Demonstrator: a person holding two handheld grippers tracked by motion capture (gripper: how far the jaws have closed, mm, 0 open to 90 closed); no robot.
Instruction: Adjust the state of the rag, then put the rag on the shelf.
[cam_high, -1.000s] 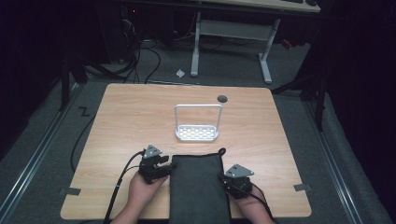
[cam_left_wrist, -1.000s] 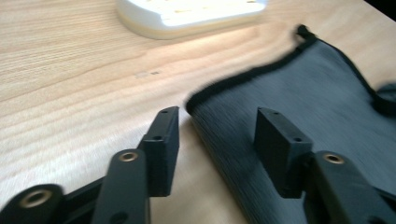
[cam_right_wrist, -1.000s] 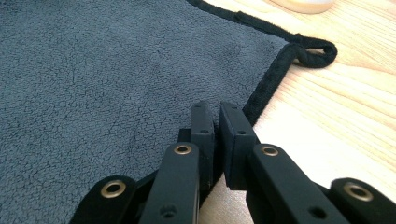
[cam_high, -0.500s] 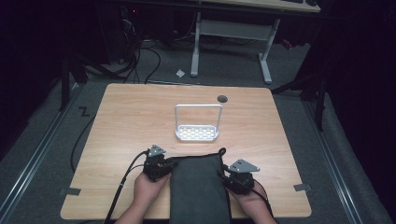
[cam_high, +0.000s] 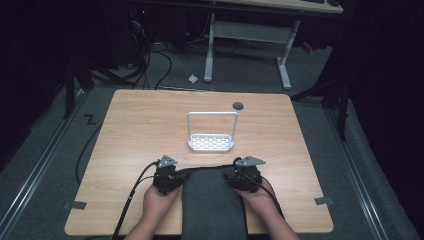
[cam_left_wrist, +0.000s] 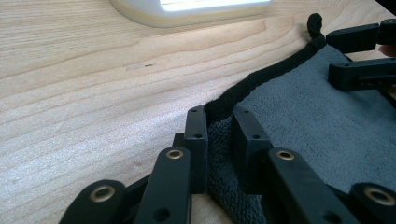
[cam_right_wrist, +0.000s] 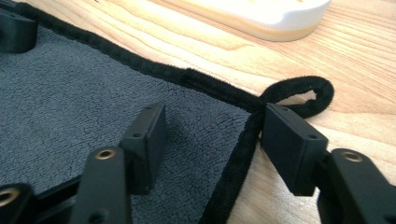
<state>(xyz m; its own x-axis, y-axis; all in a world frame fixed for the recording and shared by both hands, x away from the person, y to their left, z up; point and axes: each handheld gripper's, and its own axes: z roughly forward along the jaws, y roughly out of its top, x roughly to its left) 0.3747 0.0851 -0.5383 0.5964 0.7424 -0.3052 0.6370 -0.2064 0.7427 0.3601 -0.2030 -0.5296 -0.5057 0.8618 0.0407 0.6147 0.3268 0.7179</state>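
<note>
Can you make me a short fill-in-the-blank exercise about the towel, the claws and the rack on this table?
1. The grey towel has a ____ border.
2. The left claw is shut on the towel's ____.
3. The right claw, whose jaws have just been opening, stands ____ over the towel's corner.
4. Beyond the towel stands a ____ rack.

Missing words: black; edge; open; white

I can read no text, label, brand or number anywhere in these views. The nearest thing to a sign is a dark Z-shaped mark (cam_high: 90, 119) on the floor just left of the tabletop (cam_high: 150, 130), and I cannot tell whether it is a letter or only a strip of tape.
</note>
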